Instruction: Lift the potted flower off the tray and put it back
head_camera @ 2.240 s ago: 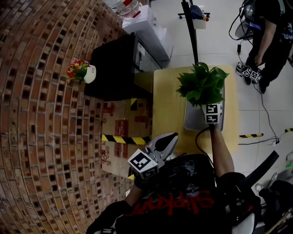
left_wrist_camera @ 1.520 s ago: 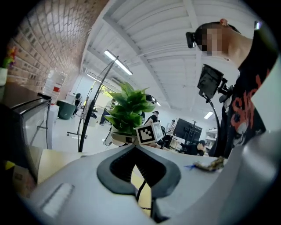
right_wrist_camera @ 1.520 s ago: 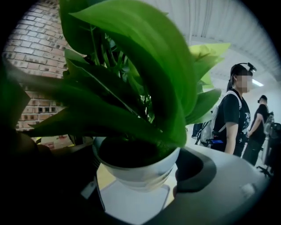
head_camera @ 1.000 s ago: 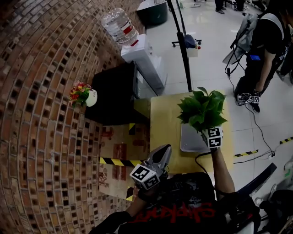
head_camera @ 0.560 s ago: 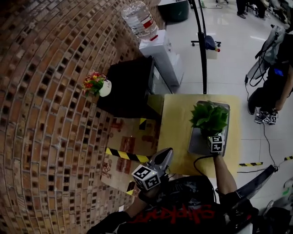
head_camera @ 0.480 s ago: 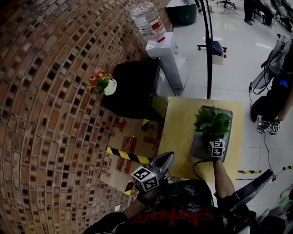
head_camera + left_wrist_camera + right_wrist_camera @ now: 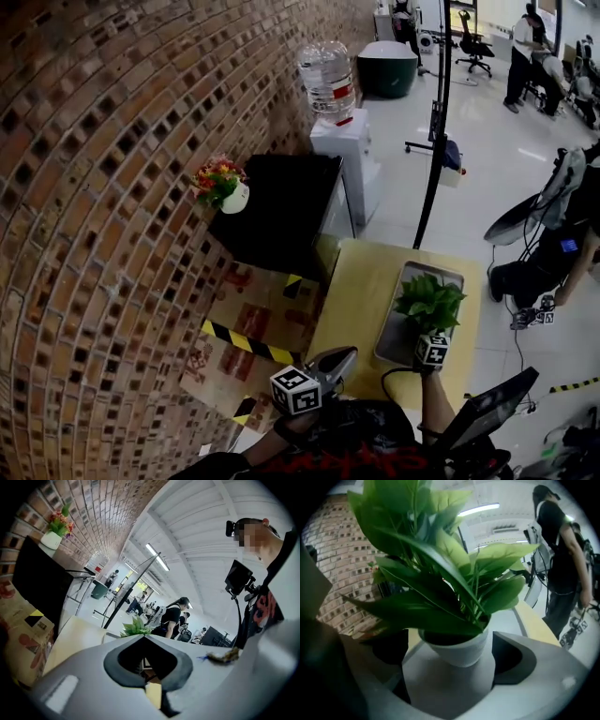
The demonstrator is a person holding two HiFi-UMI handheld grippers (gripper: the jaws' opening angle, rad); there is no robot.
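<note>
The potted plant (image 7: 429,302) has broad green leaves and a white pot (image 7: 457,649). It stands over the near part of the grey tray (image 7: 395,315) on the yellow table (image 7: 356,291). My right gripper (image 7: 428,330) reaches in from the near side, with its jaws shut round the pot (image 7: 454,667). Whether the pot rests on the tray cannot be told. My left gripper (image 7: 339,357) hangs near my body, left of the table's front edge, shut and holding nothing (image 7: 143,637). The plant's leaves (image 7: 136,626) show beyond it.
A black cabinet (image 7: 277,211) left of the table carries a small vase of flowers (image 7: 222,183). A water dispenser (image 7: 337,122) stands behind it against the brick wall (image 7: 103,234). Cardboard boxes with hazard tape (image 7: 246,330) lie below. A pole stand (image 7: 436,122) and people (image 7: 553,253) are to the right.
The plant, held high over the table earlier, has come down over the tray with my right gripper still on it. The head view has swung up. My left gripper stays put.
</note>
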